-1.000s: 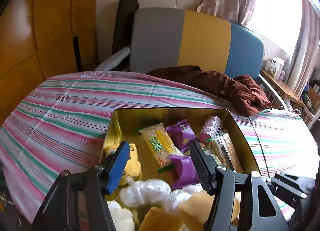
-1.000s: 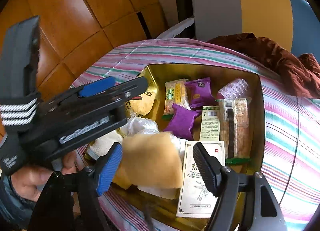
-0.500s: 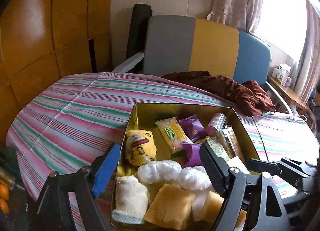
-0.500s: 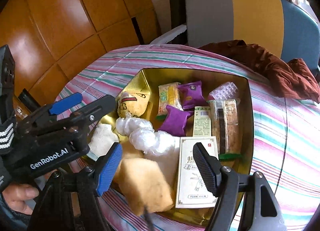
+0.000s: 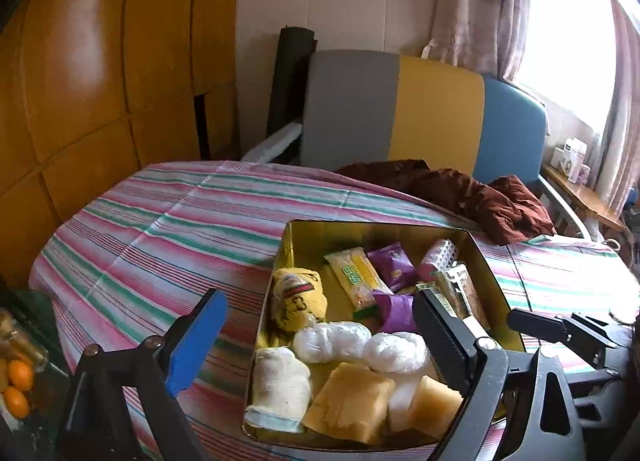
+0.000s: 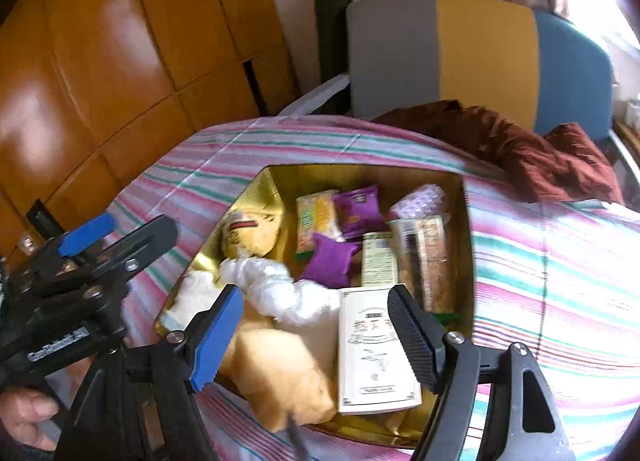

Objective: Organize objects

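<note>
A gold tin [image 5: 304, 233] [image 6: 248, 201] sits on the striped tablecloth, filled with snacks: purple packets [image 5: 390, 261] [image 6: 356, 207], a yellow-green packet [image 5: 356, 277], a yellow plush [image 5: 296, 297], white wrapped balls [image 5: 332, 341] [image 6: 276, 285], tan packets [image 5: 348, 405] [image 6: 280, 365] and a white box [image 6: 372, 353]. My left gripper [image 5: 320, 345] is open and empty above the tin's near left edge. My right gripper [image 6: 316, 337] is open and empty above the tin's near end. The left gripper also shows in the right wrist view [image 6: 92, 245].
A brown cloth [image 5: 460, 189] [image 6: 520, 141] lies at the table's far side before a grey, yellow and blue chair [image 5: 420, 109]. Wooden panels [image 5: 100, 61] stand at left. Oranges [image 5: 18, 385] sit low at left.
Both grippers have pulled back and up from the tin. The tan packet once between the right fingers now lies in the tin. Both stay open.
</note>
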A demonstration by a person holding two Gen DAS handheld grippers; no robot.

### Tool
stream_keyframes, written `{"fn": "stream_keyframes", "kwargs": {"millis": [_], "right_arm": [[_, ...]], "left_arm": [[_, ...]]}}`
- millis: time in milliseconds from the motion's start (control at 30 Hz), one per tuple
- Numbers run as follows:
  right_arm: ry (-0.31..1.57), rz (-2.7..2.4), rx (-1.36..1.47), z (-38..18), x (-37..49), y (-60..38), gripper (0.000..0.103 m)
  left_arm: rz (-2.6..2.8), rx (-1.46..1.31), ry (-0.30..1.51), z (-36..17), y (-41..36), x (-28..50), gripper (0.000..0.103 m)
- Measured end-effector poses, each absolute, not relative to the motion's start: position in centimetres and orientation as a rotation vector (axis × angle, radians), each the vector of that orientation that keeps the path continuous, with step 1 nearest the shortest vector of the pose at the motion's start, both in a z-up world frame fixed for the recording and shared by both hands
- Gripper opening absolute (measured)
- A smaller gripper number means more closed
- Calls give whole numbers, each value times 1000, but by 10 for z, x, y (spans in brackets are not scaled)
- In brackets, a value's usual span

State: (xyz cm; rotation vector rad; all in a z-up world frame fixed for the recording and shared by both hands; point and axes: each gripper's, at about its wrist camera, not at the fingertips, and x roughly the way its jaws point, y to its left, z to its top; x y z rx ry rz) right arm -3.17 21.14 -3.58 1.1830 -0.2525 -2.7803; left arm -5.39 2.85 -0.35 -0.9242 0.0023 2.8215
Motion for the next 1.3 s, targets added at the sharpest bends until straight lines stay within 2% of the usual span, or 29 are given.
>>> {"fn": "stream_keyframes", "kwargs": {"millis": [167, 333, 533, 1300], "right_arm": [[-193, -2927, 1156, -26, -19, 215, 76], [-81, -3069, 1172, -26, -5, 215, 76], [-51, -3151, 1193, -35, 10, 219, 76], [-96, -3123, 1222, -46, 11, 224, 76]], "left_arm": [[2838, -902, 4, 3, 24, -41, 102], [2819, -913, 18, 3, 24, -25, 103], [2818, -935, 46, -5, 30, -8, 103], [2846, -951, 15, -11, 30, 0, 102]]}}
